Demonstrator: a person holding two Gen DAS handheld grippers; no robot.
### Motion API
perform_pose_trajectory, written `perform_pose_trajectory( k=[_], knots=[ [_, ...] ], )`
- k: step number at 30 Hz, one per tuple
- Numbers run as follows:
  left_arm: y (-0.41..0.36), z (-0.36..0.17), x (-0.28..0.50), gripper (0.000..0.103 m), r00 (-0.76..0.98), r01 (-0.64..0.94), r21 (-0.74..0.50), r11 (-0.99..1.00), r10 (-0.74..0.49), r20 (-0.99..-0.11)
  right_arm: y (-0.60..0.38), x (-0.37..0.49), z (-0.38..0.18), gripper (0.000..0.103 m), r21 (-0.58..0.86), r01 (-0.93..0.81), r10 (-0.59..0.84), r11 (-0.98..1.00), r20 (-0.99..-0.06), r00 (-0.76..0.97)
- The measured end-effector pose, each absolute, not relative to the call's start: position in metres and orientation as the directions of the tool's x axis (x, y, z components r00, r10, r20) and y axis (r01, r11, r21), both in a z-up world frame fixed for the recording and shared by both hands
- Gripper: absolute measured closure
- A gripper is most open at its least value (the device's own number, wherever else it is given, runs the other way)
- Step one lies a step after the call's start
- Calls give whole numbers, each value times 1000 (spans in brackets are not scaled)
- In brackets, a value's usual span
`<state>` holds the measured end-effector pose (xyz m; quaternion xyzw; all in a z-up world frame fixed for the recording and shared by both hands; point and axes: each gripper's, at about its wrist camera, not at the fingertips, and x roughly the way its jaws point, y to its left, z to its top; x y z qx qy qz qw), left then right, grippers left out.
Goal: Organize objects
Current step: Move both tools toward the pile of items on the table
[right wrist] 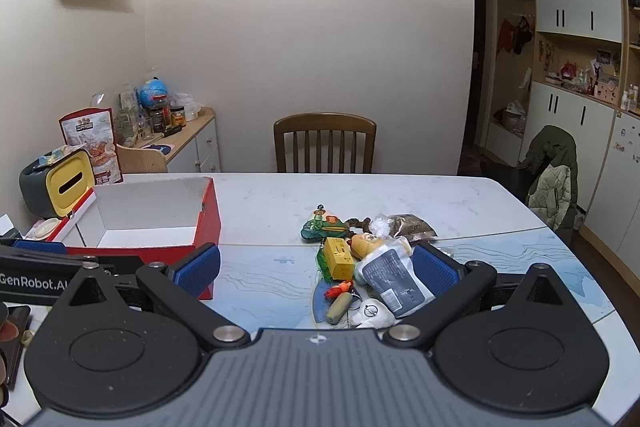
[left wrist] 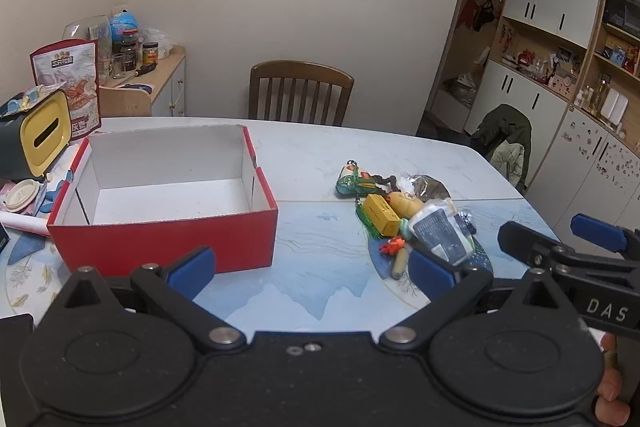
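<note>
An open red box (left wrist: 168, 235) with a white empty inside stands on the table's left; it also shows in the right wrist view (right wrist: 160, 223). A pile of small items lies to its right: a yellow block (left wrist: 382, 214) (right wrist: 339, 258), a grey packet (left wrist: 440, 233) (right wrist: 394, 279), a green charm (left wrist: 354, 181) (right wrist: 322, 227), an orange toy (left wrist: 391, 247) (right wrist: 338, 289). My left gripper (left wrist: 312, 273) is open and empty, above the table in front of the box. My right gripper (right wrist: 316, 267) is open and empty, just short of the pile.
A yellow and grey tissue holder (left wrist: 38, 137) and a snack bag (left wrist: 68, 87) stand left of the box. A wooden chair (left wrist: 300, 93) is behind the table. A jacket-draped chair (left wrist: 506, 143) stands at the right. Cabinets line the right wall.
</note>
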<state>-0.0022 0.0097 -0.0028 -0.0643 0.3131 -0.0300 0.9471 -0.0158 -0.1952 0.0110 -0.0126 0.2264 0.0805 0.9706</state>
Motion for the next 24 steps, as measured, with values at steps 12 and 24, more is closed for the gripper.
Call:
perform_pose_trajectory(
  k=[12,24],
  knots=[
    [8,-2,0,0,810,35,-146,989,-114,-576,-199,-11,6,0,14,-150,140,989,-457,878],
    [-11,-5,17,0,795,66,-162,985,-150,-587,-220,2,0,0,20,-126,120,992,-467,876]
  ],
)
